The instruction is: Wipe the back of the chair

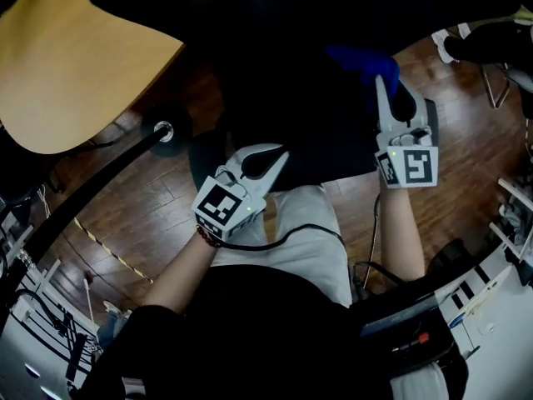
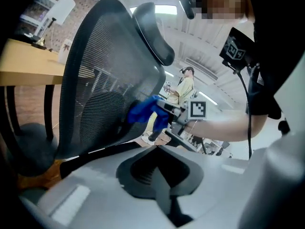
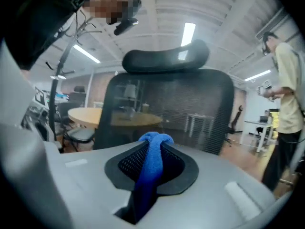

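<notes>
The black mesh chair back (image 2: 102, 87) with its headrest (image 2: 153, 30) stands upright in front of me; in the right gripper view the chair back (image 3: 190, 111) fills the middle. My right gripper (image 3: 155, 140) is shut on a blue cloth (image 3: 148, 175), whose bunched end sticks out past the tips. In the left gripper view the blue cloth (image 2: 145, 109) is pressed against the mesh edge. From above, the right gripper (image 1: 385, 90) reaches toward the dark chair (image 1: 300, 98). My left gripper (image 1: 271, 161) hangs lower and to the left, shut and holding nothing, short of the chair.
A round wooden table (image 1: 75, 57) lies to the left, with its black leg (image 1: 108, 177) over a wood floor (image 1: 166, 215). A cable (image 1: 283, 240) runs across my lap. Another person (image 3: 288, 94) stands at the right in the background. A second chair (image 3: 78, 135) sits by the table.
</notes>
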`<state>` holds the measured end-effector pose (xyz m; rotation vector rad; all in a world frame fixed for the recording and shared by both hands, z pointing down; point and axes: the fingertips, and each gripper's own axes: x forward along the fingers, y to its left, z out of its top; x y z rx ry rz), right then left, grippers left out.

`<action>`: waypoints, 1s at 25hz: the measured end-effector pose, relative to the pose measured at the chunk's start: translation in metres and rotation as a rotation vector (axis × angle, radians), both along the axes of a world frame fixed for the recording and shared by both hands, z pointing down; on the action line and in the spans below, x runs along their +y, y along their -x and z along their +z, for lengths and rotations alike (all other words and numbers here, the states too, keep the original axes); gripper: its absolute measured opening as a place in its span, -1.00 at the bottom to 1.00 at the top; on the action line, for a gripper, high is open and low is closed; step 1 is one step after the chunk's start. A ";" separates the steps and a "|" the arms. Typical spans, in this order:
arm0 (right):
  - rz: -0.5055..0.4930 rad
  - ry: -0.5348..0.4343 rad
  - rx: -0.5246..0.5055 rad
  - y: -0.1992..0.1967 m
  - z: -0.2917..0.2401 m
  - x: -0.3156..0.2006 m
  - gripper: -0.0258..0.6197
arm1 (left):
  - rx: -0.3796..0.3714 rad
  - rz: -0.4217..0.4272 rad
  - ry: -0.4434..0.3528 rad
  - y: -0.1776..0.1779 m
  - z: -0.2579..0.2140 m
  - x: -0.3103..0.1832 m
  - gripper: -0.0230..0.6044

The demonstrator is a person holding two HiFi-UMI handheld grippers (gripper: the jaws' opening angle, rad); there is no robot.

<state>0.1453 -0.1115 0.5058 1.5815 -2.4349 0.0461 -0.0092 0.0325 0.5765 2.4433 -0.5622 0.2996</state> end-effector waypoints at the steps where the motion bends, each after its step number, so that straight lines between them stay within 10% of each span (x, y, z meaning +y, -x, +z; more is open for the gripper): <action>1: 0.067 0.016 0.031 -0.031 0.008 0.003 -0.77 | 0.010 -0.010 0.013 -0.006 -0.001 -0.001 -0.91; 6: 0.222 0.070 0.076 -0.112 0.039 0.006 -0.77 | 0.002 0.000 0.043 -0.039 0.000 0.012 -0.91; 14: 0.253 0.073 0.073 -0.117 0.076 -0.066 -0.77 | 0.044 -0.225 0.077 -0.060 0.000 -0.008 -0.91; 25: 0.184 0.016 0.003 -0.092 0.079 -0.085 -0.77 | 0.056 -0.241 0.061 -0.085 -0.006 0.002 -0.91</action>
